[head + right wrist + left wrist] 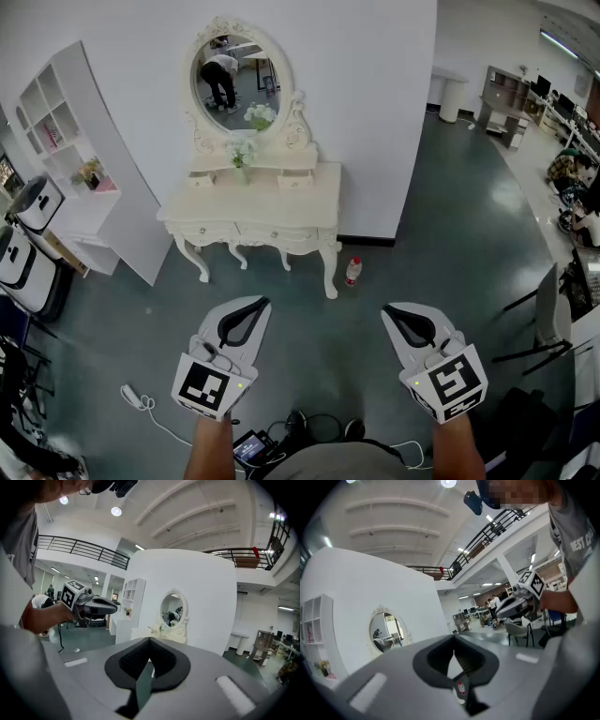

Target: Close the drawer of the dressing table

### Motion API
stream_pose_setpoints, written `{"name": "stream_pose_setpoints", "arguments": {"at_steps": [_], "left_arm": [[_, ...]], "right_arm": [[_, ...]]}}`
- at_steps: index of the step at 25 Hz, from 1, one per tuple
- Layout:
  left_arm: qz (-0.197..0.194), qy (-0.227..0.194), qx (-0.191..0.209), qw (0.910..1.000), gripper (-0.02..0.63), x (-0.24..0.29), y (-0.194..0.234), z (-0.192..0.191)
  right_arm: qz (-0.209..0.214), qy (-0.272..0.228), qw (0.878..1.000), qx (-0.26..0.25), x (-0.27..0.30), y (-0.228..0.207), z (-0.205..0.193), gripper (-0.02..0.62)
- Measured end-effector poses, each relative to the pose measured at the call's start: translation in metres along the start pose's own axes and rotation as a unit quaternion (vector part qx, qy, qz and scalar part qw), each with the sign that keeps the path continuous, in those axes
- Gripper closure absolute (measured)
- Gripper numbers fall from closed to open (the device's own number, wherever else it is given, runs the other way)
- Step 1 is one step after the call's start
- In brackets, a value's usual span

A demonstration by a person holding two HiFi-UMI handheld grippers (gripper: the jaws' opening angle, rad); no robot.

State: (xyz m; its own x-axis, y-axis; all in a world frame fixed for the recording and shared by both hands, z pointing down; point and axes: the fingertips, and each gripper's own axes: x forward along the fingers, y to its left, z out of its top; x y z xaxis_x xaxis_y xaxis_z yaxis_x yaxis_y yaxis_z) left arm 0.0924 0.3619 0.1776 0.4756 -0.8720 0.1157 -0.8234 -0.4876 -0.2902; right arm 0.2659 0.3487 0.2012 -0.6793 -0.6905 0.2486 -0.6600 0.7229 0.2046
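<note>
Both grippers hang low in the frame, left gripper and right gripper, fingers pressed together and holding nothing. Upper centre, the dressing table stands well apart against the wall. Which drawer sits open I cannot tell. I'd step closer, then push its front squarely with closed fingers.

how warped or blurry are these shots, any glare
Head view: fisheye bows the white shelf unit and wall, all sharp, soft sheen on the floor. Left gripper view: dark round vignette, left gripper close and soft, ceiling lamp blown out. Right gripper view: same vignette, dressing table small but clear.
</note>
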Motion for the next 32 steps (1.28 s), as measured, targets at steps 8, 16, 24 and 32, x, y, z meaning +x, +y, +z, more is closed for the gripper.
{"name": "stream_pose_setpoints", "arguments": {"at_steps": [8, 16, 24, 32], "left_arm": [[-0.005, -0.003, 0.000, 1.0000, 0.604, 0.002, 0.011, -0.004], [-0.015, -0.004, -0.004, 0.9999, 0.604, 0.002, 0.020, -0.012], [-0.030, -0.007, -0.011, 0.9995, 0.604, -0.003, 0.037, -0.024], [-0.050, -0.016, -0.014, 0.9985, 0.604, -0.009, 0.070, -0.040]], "right_arm": [[-0.007, 0.006, 1.000, 0.000, 0.010, 0.002, 0.001, 0.595], [-0.014, 0.012, 1.000, 0.001, 0.019, 0.009, 0.001, 0.595], [-0.031, 0.004, 0.999, 0.015, 0.033, 0.019, 0.010, 0.594], [-0.053, 0.016, 0.998, 0.013, 0.061, 0.036, 0.021, 0.594]]}}
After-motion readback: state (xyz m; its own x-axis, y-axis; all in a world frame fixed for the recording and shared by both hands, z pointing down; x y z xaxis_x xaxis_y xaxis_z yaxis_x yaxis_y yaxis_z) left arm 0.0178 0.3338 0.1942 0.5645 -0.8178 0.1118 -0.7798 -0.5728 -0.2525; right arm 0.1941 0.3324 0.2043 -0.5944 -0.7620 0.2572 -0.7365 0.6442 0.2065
